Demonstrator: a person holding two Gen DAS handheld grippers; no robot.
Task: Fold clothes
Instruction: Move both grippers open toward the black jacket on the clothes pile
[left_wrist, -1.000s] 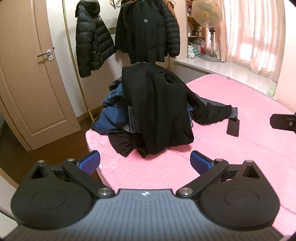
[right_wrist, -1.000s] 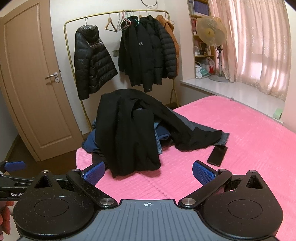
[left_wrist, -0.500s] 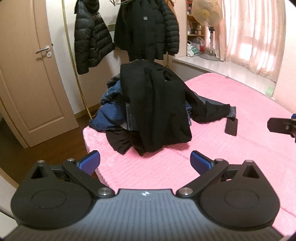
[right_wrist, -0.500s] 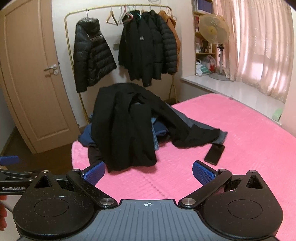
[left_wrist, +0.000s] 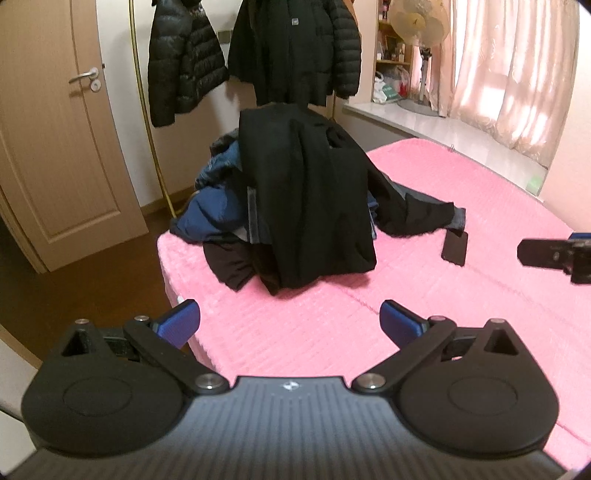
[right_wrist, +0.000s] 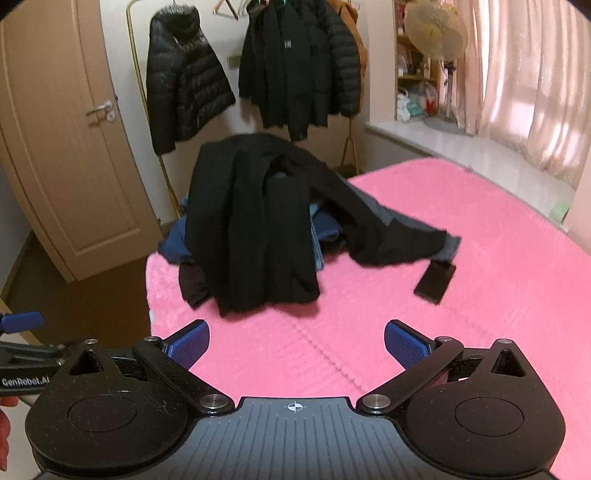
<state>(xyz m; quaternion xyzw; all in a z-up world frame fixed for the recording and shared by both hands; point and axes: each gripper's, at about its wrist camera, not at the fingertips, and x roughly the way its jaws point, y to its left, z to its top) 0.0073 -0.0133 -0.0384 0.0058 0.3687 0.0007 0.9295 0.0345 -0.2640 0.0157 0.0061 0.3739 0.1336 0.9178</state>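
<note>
Both tongs (left_wrist: 290, 325) (right_wrist: 297, 345) have neared the clothes pile (left_wrist: 306, 206), gaping, apart.

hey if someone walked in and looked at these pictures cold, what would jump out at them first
Most striking is the heap of clothes at the near corner of the bright pink bed, a black coat draped over blue garments. Just right of it a dark phone lies flat on the cover. Both the left tongs and the right tongs gape open and empty short of the pile, with black puffer jackets hanging on a rack behind.
</note>
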